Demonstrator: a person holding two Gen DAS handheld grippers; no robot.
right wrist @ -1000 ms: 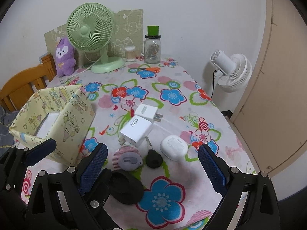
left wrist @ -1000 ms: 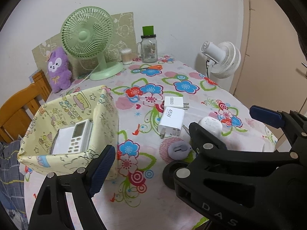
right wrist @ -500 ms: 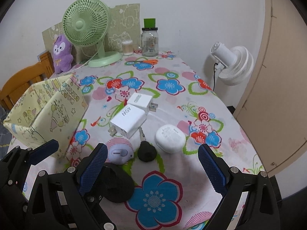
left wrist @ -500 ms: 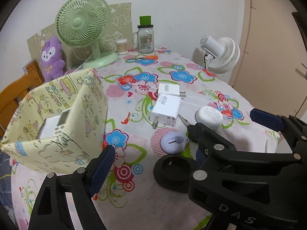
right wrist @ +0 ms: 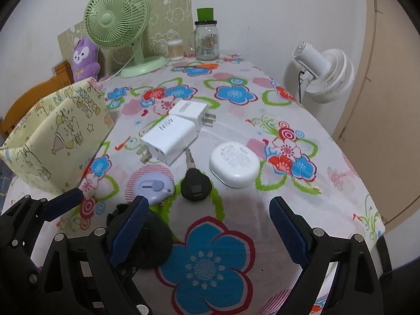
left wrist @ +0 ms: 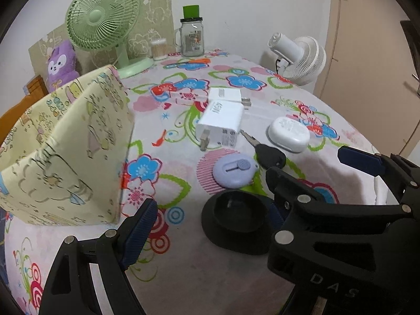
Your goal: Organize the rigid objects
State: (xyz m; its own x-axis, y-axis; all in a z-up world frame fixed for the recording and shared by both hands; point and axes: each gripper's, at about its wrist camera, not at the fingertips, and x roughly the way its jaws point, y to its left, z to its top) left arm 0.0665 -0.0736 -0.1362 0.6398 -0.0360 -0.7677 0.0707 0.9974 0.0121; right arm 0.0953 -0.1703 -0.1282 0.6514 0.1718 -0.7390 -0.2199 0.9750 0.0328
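Both jaws gape wide, gripping nothing: the left gripper [left wrist: 207,225] and right gripper [right wrist: 207,232] hover low over the table [right wrist: 328,202]. Nearest, a black cup [left wrist: 237,221] sits by the left gripper. Beyond lie a lilac disc [right wrist: 156,187], key [right wrist: 195,183] and white case [right wrist: 233,164], then two chargers [right wrist: 170,137]. A yellow box [right wrist: 57,141] stands left.
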